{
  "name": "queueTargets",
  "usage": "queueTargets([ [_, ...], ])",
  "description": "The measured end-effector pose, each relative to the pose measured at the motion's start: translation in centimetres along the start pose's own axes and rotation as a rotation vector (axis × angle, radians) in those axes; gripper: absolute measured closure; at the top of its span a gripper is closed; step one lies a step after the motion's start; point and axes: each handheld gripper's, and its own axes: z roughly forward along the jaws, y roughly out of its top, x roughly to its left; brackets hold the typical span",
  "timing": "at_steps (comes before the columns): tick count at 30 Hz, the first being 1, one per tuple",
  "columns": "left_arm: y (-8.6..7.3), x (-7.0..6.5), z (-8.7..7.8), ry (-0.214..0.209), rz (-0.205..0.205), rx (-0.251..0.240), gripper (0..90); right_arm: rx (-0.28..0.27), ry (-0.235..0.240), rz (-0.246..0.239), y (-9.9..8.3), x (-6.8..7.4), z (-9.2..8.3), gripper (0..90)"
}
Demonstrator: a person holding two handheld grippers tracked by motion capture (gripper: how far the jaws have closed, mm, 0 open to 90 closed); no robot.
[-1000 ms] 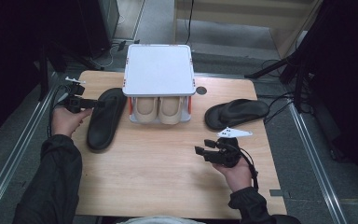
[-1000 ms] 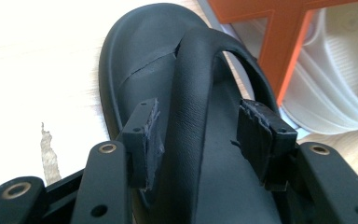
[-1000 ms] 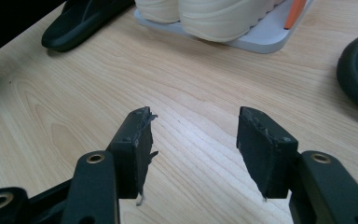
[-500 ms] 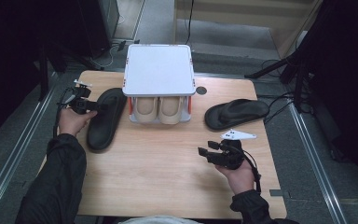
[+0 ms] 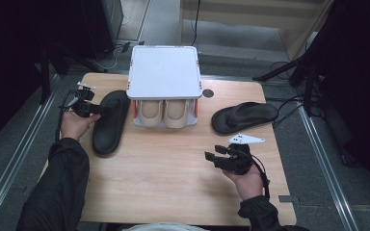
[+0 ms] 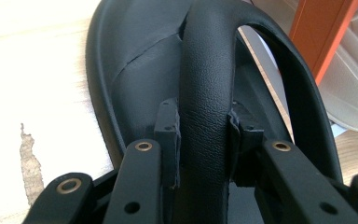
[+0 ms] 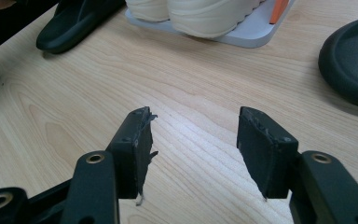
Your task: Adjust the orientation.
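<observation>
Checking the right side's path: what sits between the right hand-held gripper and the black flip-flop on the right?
Bare tabletop: high view shows nothing between the right hand-held gripper and that flip-flop; the right gripper view shows bare wood ahead.

On the table point(image 5: 173, 183) a rack point(image 5: 164, 72) stands at the far middle, with a pair of shoes point(image 5: 164, 112) under its top (toes facing the near side). A sandal point(image 5: 110, 123) lies just left of the rack, and another sandal point(image 5: 244, 116) lies to the right, apart from it.
</observation>
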Motion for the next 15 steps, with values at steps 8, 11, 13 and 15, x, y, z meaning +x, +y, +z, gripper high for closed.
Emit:
queueTargets([
  [8,0.2,0.0,-0.5,-0.025,-0.032,-0.005,70.2,-0.001,0.001,0.0,0.1,-0.1,0.0,45.4],
  [11,0.3,-0.3,-1.1,-0.02,-0.042,-0.005,70.2,-0.003,0.004,-0.001,0.2,-0.1,0.0,45.4],
  [13,0.3,-0.3,-1.3,-0.025,-0.038,-0.006,70.2,-0.004,0.005,-0.004,0.2,-0.1,0.0,45.4],
  [15,0.4,-0.5,-1.9,-0.029,-0.038,0.002,70.2,-0.005,0.008,-0.003,0.4,-0.1,0.2,45.4],
])
